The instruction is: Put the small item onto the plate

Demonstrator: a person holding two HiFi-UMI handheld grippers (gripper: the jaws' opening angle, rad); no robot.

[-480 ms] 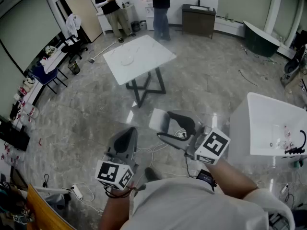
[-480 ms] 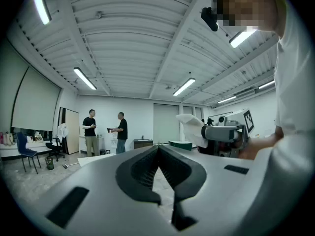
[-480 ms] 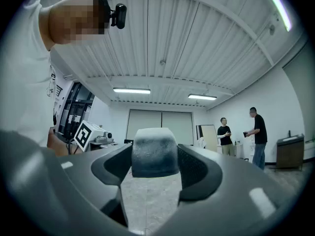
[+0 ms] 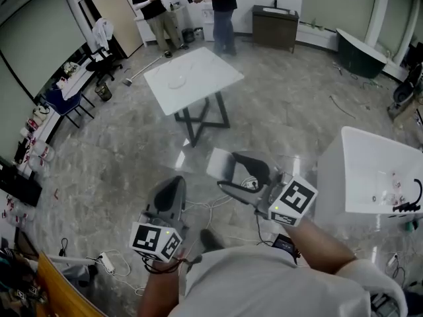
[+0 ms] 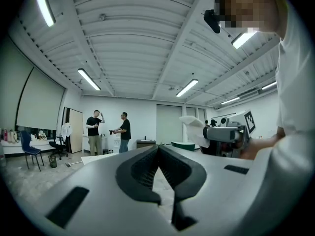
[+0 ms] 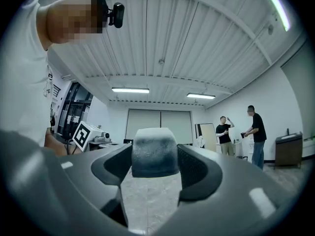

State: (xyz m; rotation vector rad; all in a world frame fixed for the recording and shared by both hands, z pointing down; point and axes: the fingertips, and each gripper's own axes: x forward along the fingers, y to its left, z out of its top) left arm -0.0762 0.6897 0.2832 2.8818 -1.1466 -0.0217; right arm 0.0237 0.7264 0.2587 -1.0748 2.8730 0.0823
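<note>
My right gripper [image 4: 228,175] is shut on a small white block [image 4: 218,165] and holds it in the air above the floor. In the right gripper view the block [image 6: 153,151] fills the gap between the dark jaws, which stand wide around it. My left gripper [image 4: 174,185] is lower and to the left, shut with nothing in it; in the left gripper view its jaws meet [image 5: 158,154]. A clear plate [image 4: 175,81] lies on a white table [image 4: 205,68] several steps ahead, far from both grippers.
Grey marble floor lies between me and the table. White cables [image 4: 221,210] and a power strip [image 4: 106,264] lie near my feet. A white basin unit [image 4: 370,170] stands at the right, chairs [image 4: 66,101] at the left. Two people [image 4: 221,8] stand beyond the table.
Both grippers keep their places and the block stays in the right one. Only a person at the back has moved an arm.
</note>
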